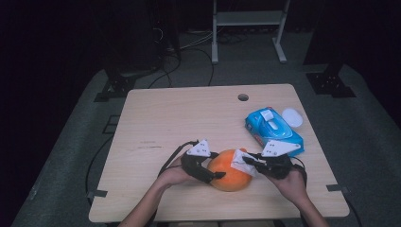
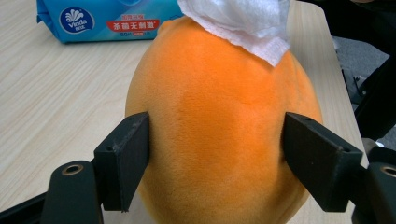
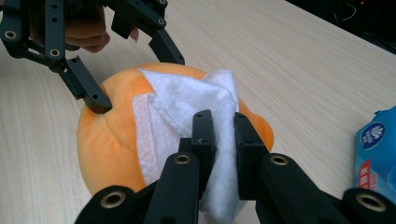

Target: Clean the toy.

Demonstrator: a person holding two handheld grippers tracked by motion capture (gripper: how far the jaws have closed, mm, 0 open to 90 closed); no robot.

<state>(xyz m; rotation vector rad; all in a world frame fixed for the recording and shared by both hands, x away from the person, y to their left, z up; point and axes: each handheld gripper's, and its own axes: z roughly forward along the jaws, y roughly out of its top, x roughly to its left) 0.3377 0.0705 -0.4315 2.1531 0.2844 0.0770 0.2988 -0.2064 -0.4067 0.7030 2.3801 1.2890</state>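
On the near half of the wooden table [image 1: 156, 123], just ahead of the person's forearms, an orange plush fruit [image 1: 228, 170] is being wiped with a white wet wipe [image 1: 241, 161]. It is clamped by the left gripper [image 1: 208, 172] from its nine o'clock side: in the left gripper view the two black jaws are pressed into opposite flanks of the orange plush fruit [image 2: 219, 135], and the pile is dented slightly under them. The right gripper [image 1: 255, 163] comes in from three o'clock, its jaws pinched together on a fold of the white wet wipe [image 3: 187, 107], which is draped over the top of the toy.

For the wiping to go well, the left grip should be kept firm but not crushing, since the soft body would probably twist or roll under a sideways drag. The wipe is best pulled across the fabric in short strokes with the cloth laid flat; a bunched fold is likely to slip out of the narrow pinch.

At about one o'clock from the fruit, well apart from it, a blue wipes pack [image 1: 273, 131] is lying with its flap lifted, and a small white lid [image 1: 292, 117] is just beyond it. A cable hole [image 1: 243, 97] is set near the table's far edge at twelve o'clock. Grey floor, black stands and a white rack's legs are seen in the dark room behind.
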